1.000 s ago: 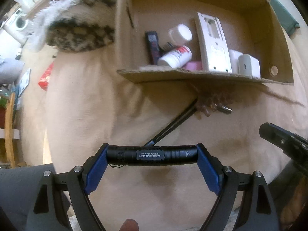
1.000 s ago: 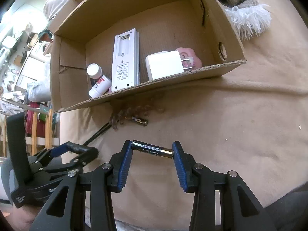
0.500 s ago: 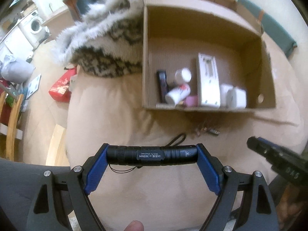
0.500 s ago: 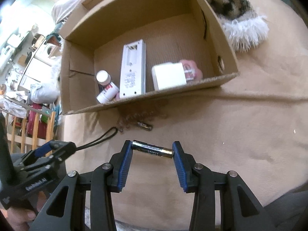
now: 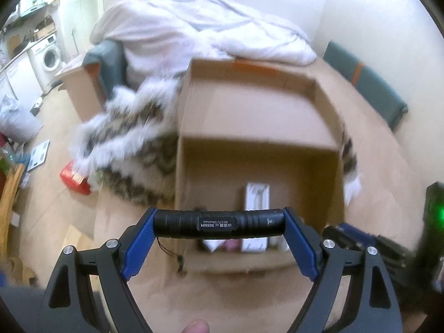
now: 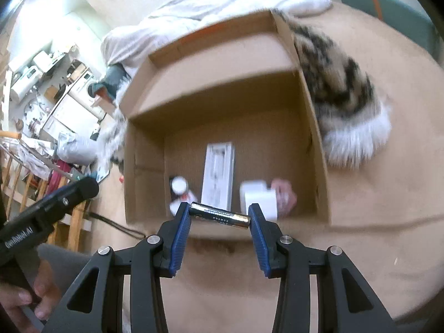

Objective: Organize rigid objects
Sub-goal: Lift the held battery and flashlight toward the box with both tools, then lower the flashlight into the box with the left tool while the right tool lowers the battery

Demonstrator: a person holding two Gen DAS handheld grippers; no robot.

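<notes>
So the left gripper (image 5: 219, 223) has its blue fingers (image 5: 138, 245) spread wide, clamping a black UV flashlight (image 5: 219, 222) end to end, above the near edge of the cardboard box (image 5: 258, 149). The right gripper (image 6: 219, 216) is narrower, pinching an AA battery (image 6: 219, 215) crosswise, over the box's near wall. Inside the box: a white remote (image 6: 217, 176), a charger (image 6: 258, 198) and a pill bottle (image 6: 179, 187).

A matt black metal flashlight (image 5: 219, 223) with knurled grip, a glossy foil-wrapped battery (image 6: 219, 215) and blue ribbed rubbery pads (image 6: 181, 238) on matt black plastic fingers appear above a plain brown corrugated cardboard box (image 6: 316, 138), flanked by shaggy faux-fur throw (image 5: 130, 149) on soft tan fabric (image 6: 374, 236).
</notes>
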